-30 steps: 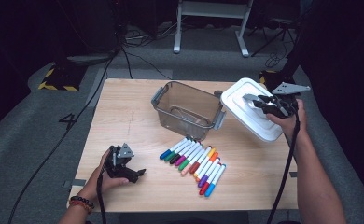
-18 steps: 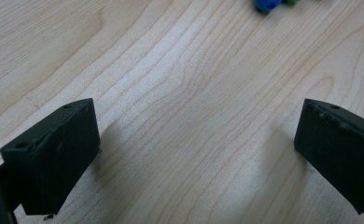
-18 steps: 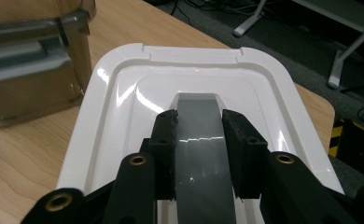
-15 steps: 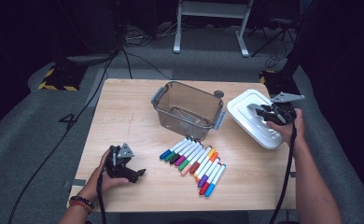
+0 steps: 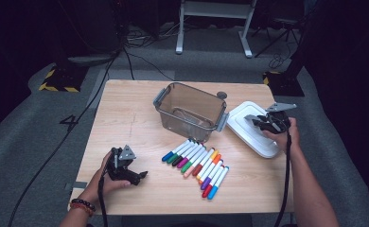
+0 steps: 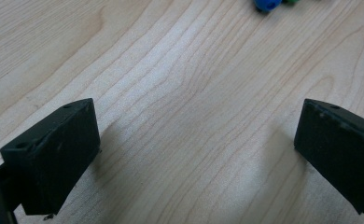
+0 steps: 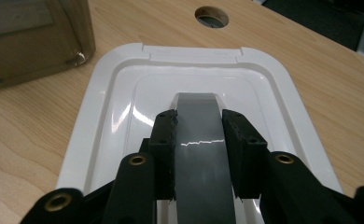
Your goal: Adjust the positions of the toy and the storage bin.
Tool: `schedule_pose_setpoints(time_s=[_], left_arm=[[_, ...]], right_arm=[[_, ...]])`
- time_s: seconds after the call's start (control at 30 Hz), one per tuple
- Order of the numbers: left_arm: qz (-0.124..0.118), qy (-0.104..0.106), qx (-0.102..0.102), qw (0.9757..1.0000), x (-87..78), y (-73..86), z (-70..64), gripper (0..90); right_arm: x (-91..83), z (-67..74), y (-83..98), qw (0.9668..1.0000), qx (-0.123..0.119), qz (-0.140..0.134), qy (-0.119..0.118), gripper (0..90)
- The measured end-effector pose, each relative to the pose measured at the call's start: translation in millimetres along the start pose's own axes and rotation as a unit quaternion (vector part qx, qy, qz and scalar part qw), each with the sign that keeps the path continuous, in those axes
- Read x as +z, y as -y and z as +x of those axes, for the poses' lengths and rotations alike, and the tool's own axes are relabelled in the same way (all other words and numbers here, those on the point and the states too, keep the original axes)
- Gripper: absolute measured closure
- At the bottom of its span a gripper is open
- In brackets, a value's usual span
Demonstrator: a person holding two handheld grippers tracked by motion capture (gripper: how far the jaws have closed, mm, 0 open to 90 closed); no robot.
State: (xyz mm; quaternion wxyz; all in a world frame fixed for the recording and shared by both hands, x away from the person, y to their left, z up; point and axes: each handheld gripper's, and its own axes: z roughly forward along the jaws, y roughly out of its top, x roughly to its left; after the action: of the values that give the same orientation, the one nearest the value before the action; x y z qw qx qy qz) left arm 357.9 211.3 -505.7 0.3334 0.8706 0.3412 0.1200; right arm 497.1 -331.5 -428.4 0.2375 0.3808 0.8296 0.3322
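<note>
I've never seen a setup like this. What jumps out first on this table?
Probably the fan of coloured markers lying side by side near the table's front edge. Behind them stands an open see-through bin, and to its right the right gripper is clamped on the grey handle of the bin's white lid. The left gripper rests open on bare wood.

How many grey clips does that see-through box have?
2. One grey clip is on the end of the clear plastic box toward the table's left; the other grey clip is on the opposite end, beside the white plastic lid.
</note>
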Motion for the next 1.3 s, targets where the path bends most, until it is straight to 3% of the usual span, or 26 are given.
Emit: schedule_pose_setpoints(time_s=[0.63,0.73,0.97,1.2,1.3], left_arm=[[0.000,0.000,0.000,1.0000,0.0,0.0,0.0,0.5],[0.000,0.000,0.000,1.0000,0.0,0.0,0.0,0.5],[0.000,0.000,0.000,1.0000,0.0,0.0,0.0,0.5],[0.000,0.000,0.000,1.0000,0.0,0.0,0.0,0.5],[0.000,0.000,0.000,1.0000,0.0,0.0,0.0,0.5]], right_arm=[[26.7,18.6,13.3,0.9991,-0.007,0.029,-0.029,66.2],[27.7,21.8,14.2,0.9990,-0.009,0.029,-0.031,61.2],[17.6,29.6,7.0,0.9995,-0.013,0.010,-0.027,51.8],[3.0,49.2,-11.4,0.9975,-0.023,-0.040,-0.053,45.8],[2.0,62.3,-18.7,0.9961,-0.037,-0.047,-0.065,41.0]])
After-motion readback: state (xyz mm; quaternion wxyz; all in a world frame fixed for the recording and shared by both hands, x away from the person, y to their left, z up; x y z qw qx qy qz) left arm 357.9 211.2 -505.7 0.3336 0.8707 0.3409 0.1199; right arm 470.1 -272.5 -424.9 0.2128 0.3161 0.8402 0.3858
